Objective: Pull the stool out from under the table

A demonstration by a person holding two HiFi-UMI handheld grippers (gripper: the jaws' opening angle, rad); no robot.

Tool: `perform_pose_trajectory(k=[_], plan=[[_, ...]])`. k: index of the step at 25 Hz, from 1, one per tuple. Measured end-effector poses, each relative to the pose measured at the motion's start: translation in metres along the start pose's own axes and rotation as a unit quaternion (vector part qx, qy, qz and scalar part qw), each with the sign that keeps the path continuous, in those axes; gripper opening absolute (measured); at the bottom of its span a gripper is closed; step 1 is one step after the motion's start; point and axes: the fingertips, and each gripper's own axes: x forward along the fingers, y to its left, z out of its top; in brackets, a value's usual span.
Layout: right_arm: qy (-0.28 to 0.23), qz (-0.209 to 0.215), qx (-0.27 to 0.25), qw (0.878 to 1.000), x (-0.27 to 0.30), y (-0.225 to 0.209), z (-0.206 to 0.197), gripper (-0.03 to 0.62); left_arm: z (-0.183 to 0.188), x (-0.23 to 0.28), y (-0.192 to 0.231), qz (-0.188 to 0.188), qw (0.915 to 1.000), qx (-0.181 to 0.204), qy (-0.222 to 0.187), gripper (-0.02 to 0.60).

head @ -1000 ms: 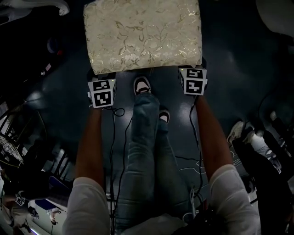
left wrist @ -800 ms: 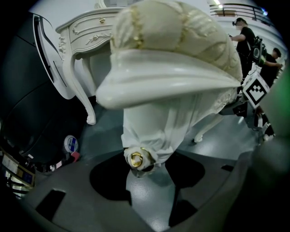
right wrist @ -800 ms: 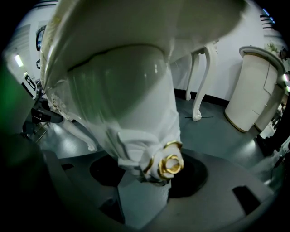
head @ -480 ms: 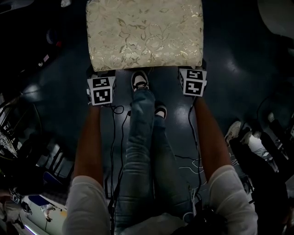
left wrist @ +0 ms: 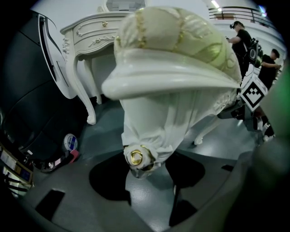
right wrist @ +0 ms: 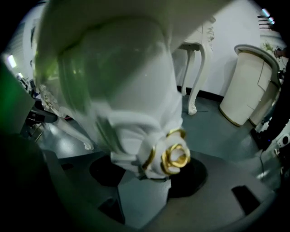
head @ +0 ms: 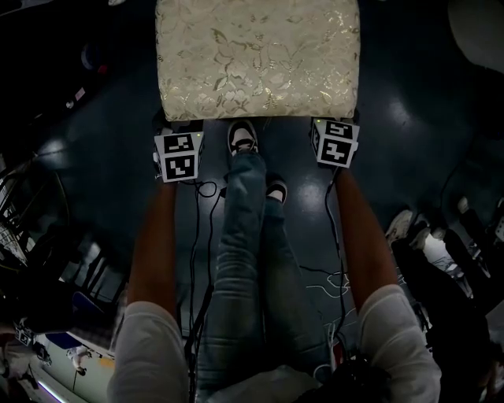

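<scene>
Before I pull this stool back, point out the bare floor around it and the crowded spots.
Bare dark grey floor lies right of the cream brocade-cushioned stool, up to the pale rounded cabinet, and left of it beyond the left gripper. Crowded: between that and the right gripper, the person's black-and-white shoes and black cables; dark clutter lower left.

Left hand-held gripper [head: 179, 130] and right hand-held gripper [head: 337, 126] flank the shoe [head: 242, 138], stool [head: 257, 59] just ahead.
</scene>
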Motion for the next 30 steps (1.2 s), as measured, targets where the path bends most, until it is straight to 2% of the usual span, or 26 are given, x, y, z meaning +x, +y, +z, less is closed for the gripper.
perform_pose_trajectory(k=[2, 5, 10, 17, 24, 25, 27, 30], plan=[[0.011, -0.012, 0.015, 1.000, 0.002, -0.001, -0.005, 0.256, 0.000, 0.000, 0.000, 0.002, 1.0000, -0.001, 0.000, 0.252], [-0.013, -0.020, 0.028, 0.999, -0.001, -0.002, -0.003, 0.256, 0.000, 0.000, -0.001, -0.002, 1.0000, -0.005, 0.000, 0.253], [-0.022, -0.013, 0.019, 0.999, -0.004, -0.003, -0.003, 0.256, -0.001, 0.000, -0.001, -0.010, 0.9998, -0.018, -0.002, 0.253], [-0.018, -0.004, 0.022, 1.000, -0.008, -0.003, -0.002, 0.256, -0.003, -0.008, 0.001, 0.014, 0.9971, -0.075, -0.005, 0.253], [-0.018, -0.005, 0.030, 0.999, -0.012, -0.002, -0.003, 0.256, -0.033, -0.022, -0.004, 0.020, 0.9952, -0.091, 0.031, 0.252], [-0.018, -0.005, 0.033, 0.999, -0.014, -0.002, -0.002, 0.256, -0.037, -0.026, -0.004, 0.026, 0.9947, -0.093, 0.034, 0.235], [-0.018, -0.006, 0.035, 0.999, -0.017, -0.002, -0.003, 0.256, -0.043, -0.034, -0.003, 0.042, 0.9937, -0.097, 0.036, 0.117], [-0.018, -0.008, 0.040, 0.999, -0.022, -0.003, -0.008, 0.256, -0.053, -0.039, -0.003, 0.053, 0.9928, -0.101, 0.036, 0.066]])
